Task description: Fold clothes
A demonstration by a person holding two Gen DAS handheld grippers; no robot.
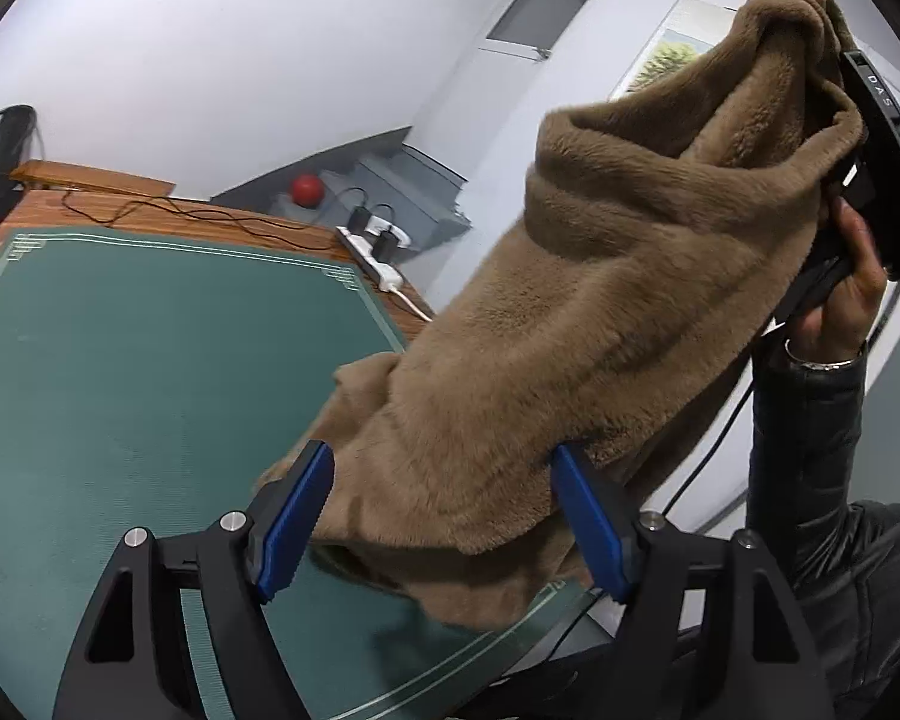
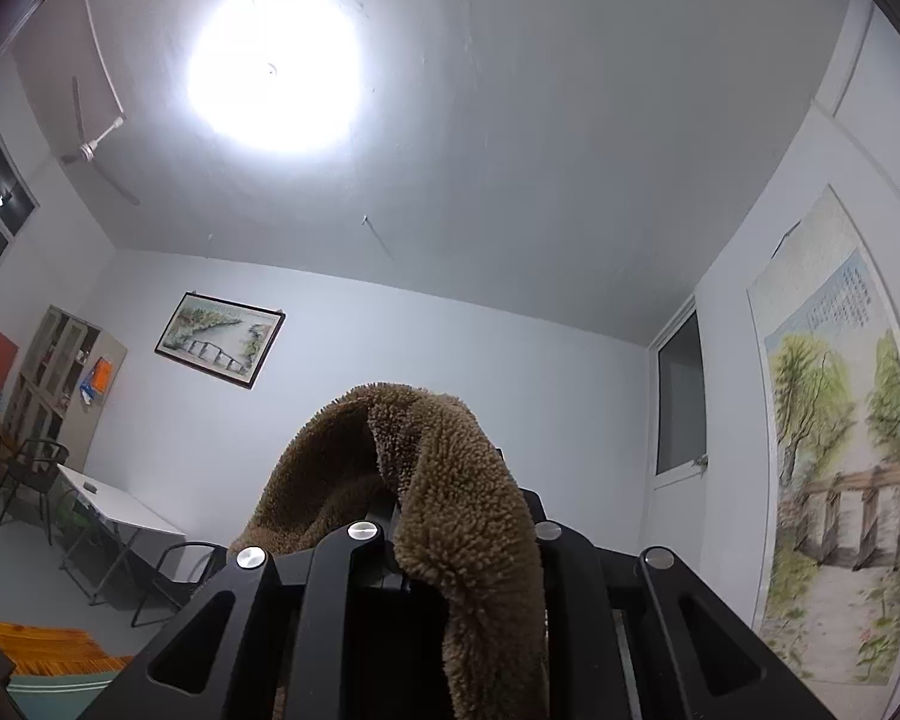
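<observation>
A brown fleece garment (image 1: 600,300) hangs in the air over the right part of the green mat (image 1: 120,390). Its top end is bunched in my right gripper (image 1: 852,168), which a hand (image 1: 840,300) holds high at the upper right. In the right wrist view the fleece (image 2: 450,480) drapes over the right gripper (image 2: 450,516) and hides its fingertips; the jaws are shut on it. My left gripper (image 1: 444,516) stands open at the garment's lower end. Its blue pads (image 1: 297,522) sit wide on either side of the cloth without squeezing it.
The mat lies on a wooden table (image 1: 240,216) that carries a white power strip (image 1: 372,252) with plugs and a black cable at the far edge. A red ball (image 1: 305,189) sits beyond it. A black-sleeved arm (image 1: 810,450) rises at the right.
</observation>
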